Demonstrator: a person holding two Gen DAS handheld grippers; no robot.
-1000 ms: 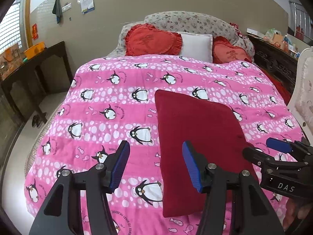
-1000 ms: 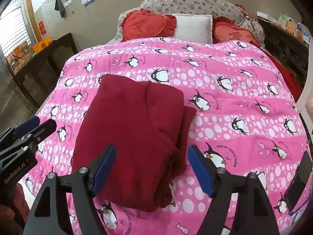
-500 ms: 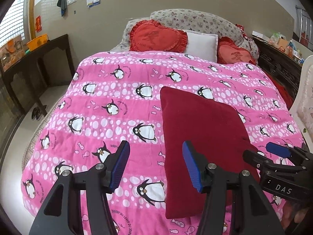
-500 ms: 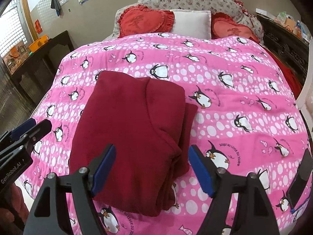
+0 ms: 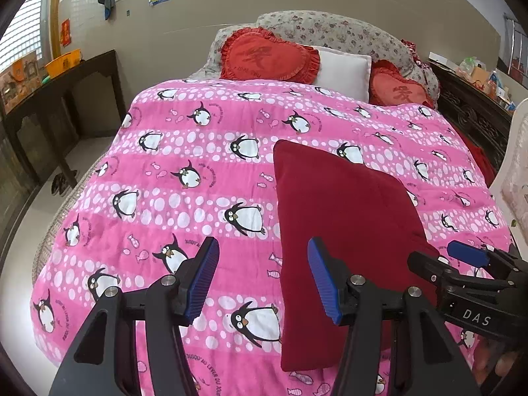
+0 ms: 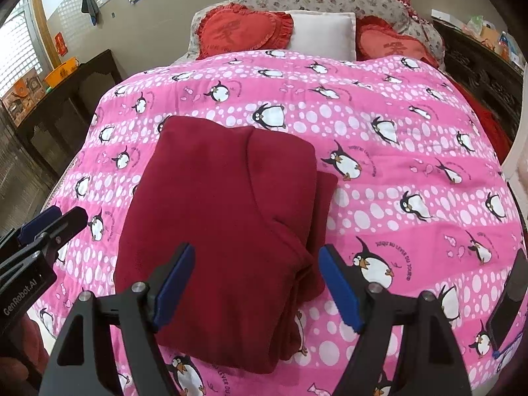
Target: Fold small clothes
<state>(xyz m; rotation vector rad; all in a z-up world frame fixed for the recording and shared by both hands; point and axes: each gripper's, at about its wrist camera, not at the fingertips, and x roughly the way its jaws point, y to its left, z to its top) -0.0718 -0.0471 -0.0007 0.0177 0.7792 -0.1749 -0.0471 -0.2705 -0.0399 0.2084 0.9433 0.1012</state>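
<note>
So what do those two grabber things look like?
Both are black plastic two-finger grippers, left and right, with ridged blue pads and silver bolts. White lettering shows too: "DAS" on the right one's side, "GenRobot.AI" on the left's.

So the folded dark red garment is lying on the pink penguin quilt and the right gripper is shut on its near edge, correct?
Not quite. The right gripper is open, holding nothing, as the right wrist view shows. The folded dark red garment does lie on the pink penguin quilt.

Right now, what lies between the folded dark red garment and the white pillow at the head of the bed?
Only penguin-print pink quilt: no other object lies between the dark red garment and the white pillow, in either wrist view.
</note>
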